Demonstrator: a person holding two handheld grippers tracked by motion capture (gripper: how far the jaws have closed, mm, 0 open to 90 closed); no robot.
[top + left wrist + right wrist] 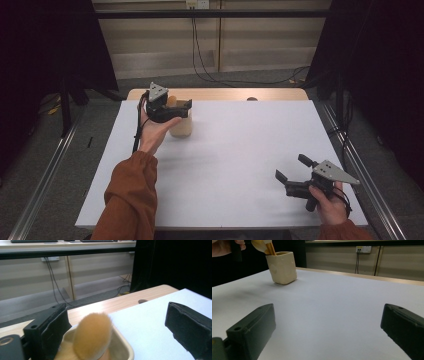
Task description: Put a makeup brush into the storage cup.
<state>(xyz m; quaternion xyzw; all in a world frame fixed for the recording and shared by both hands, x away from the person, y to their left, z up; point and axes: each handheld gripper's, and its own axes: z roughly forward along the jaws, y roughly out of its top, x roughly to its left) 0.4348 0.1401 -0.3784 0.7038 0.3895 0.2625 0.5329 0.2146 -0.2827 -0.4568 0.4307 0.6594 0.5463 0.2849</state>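
Observation:
A cream, square-sided cup (181,127) (282,267) stands at the far left of the white table top (230,160). A brush with a fluffy tan head (92,335) and golden handle (270,248) stands in it, head up. My left gripper (177,106) (116,312) hovers just over the cup's rim (125,350), open, with the brush head between its jaws but apart from both pads. Near the front right corner, my right gripper (292,167) (328,310) is open and holds nothing, pointing across the table toward the cup.
A strip of bare wood (225,94) runs along the table's far edge, with a small dark spot (252,99) (142,301) on it. Cables hang down the wall behind. Dark curtains stand on both sides, and metal rails run along the floor.

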